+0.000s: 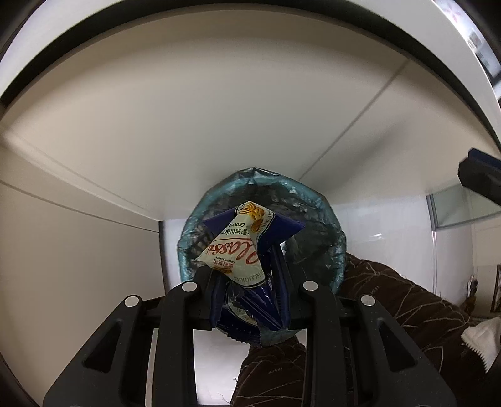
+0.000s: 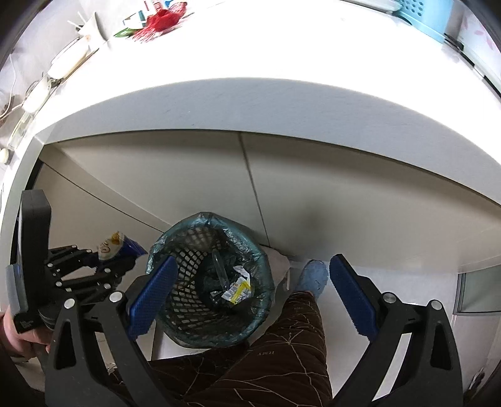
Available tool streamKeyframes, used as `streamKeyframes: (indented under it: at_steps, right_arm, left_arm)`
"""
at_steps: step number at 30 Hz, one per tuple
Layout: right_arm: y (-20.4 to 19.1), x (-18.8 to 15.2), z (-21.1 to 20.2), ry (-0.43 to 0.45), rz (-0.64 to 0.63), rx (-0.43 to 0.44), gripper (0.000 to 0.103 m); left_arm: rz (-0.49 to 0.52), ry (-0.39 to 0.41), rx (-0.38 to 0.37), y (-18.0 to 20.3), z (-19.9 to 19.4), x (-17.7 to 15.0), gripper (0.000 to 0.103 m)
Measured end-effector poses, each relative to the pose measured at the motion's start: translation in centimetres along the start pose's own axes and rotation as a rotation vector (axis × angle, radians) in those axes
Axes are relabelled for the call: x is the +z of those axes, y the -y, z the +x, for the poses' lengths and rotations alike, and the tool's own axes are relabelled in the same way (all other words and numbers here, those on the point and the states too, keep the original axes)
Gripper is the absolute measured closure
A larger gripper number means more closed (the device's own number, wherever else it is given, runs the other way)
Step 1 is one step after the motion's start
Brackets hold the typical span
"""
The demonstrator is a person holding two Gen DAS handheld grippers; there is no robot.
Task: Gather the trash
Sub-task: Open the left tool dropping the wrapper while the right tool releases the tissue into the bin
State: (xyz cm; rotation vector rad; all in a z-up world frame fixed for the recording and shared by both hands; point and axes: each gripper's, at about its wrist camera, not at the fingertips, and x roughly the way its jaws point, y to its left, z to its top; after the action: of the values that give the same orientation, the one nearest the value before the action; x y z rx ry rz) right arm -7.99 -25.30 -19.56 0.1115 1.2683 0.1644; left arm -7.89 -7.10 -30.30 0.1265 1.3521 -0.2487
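My left gripper [image 1: 247, 250] is shut on a crumpled cream-and-blue cookie wrapper [image 1: 241, 247] and hangs over the mouth of the waste bin [image 1: 332, 247], a black mesh basket lined with a teal bag. In the right wrist view the same left gripper [image 2: 103, 266] sits left of the bin [image 2: 188, 250], wrapper [image 2: 112, 244] sticking out of its tip. My right gripper [image 2: 247, 294] stands wide open above the bin with nothing between its blue pads [image 2: 150, 294]. Inside the bin lie a clear plastic piece and a yellow-and-white wrapper [image 2: 236, 289].
The bin stands under a white desk [image 2: 250, 103] beside its panel. A person's leg in brown patterned trousers [image 2: 281, 353] and a light blue slipper [image 2: 313, 275] are right of the bin. Red netting [image 2: 159, 18], cables and a blue basket [image 2: 422, 15] lie on the desktop.
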Motion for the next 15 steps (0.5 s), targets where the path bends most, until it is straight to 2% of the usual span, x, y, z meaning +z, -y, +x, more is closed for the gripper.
streamKeyframes:
  at_steps: [5, 15]
  right_arm:
    - [0.2, 0.1, 0.1, -0.001, 0.007, 0.004, 0.009]
    - [-0.2, 0.4, 0.5, -0.005, -0.013, 0.015, 0.009]
  left_arm:
    - [0.030, 0.006, -0.005, 0.7, 0.2, 0.2, 0.066]
    - [0.038, 0.050, -0.014, 0.9, -0.9, -0.2, 0.037]
